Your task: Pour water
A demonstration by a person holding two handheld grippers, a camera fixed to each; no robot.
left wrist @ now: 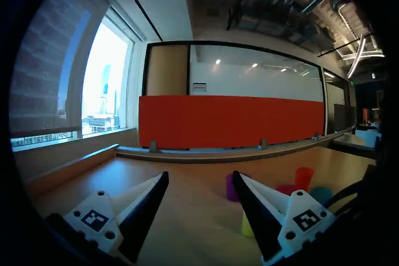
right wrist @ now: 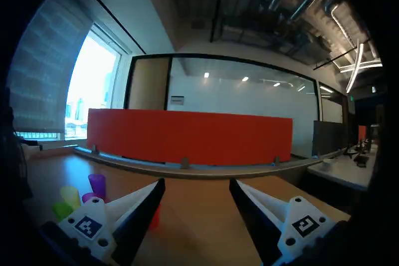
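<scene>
In the left gripper view, my left gripper [left wrist: 199, 175] is open above a wooden table [left wrist: 199, 216] with nothing between its fingers. Small plastic cups stand just ahead and to its right: a purple cup [left wrist: 230, 187], a yellow cup [left wrist: 246, 226] partly behind the right finger, a red cup [left wrist: 303, 177], a magenta cup [left wrist: 286, 189] and a teal cup [left wrist: 321, 194]. In the right gripper view, my right gripper [right wrist: 196, 181] is also open and empty. Cups stand to its left: a purple cup [right wrist: 97, 184], a yellow cup [right wrist: 71, 196] and a green cup [right wrist: 62, 209]. A red cup [right wrist: 155, 217] peeks from behind the left finger.
An orange partition [left wrist: 229, 121] runs along the table's far edge, with a glass wall behind it. A bright window [left wrist: 102, 91] and its ledge lie to the left. More desks [right wrist: 344, 168] stand to the right.
</scene>
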